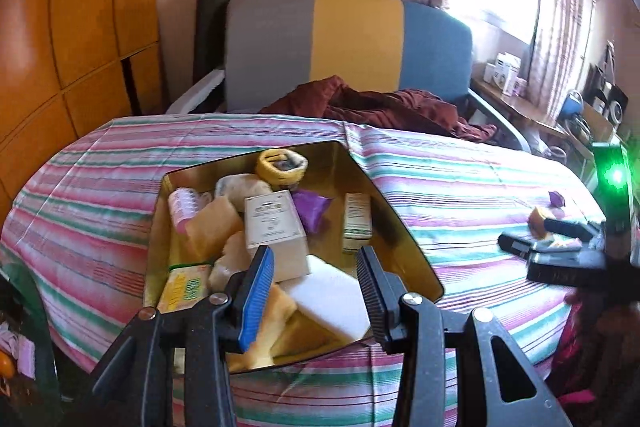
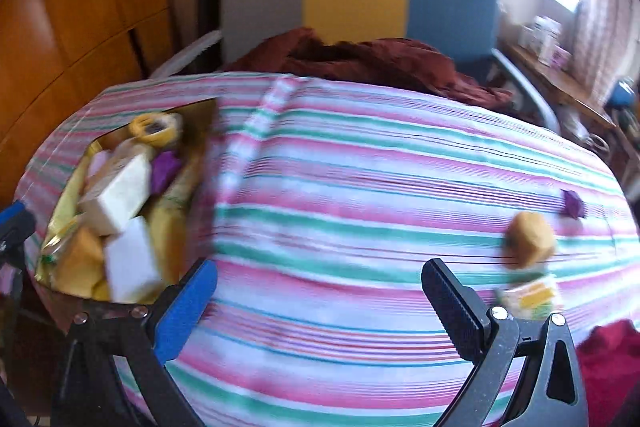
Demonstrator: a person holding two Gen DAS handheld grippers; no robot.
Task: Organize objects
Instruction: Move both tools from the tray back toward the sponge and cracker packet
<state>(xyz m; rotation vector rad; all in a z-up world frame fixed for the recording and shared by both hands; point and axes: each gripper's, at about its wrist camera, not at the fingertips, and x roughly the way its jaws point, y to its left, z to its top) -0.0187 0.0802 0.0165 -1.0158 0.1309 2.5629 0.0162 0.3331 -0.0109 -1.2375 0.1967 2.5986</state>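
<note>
A gold tin box sits on the striped table, also seen at the left of the right wrist view. It holds several items: a white block, a beige carton, yellow sponges, a purple wrapper and a yellow roll. My left gripper is open and empty just above the box's near end. My right gripper is open and empty over the cloth. A tan sponge, a yellow-green packet and a purple wrapper lie to its right.
The striped cloth covers the whole table. A chair with grey, yellow and blue back stands behind, with maroon cloth on it. A wooden wardrobe is at left. A cluttered side shelf is at right.
</note>
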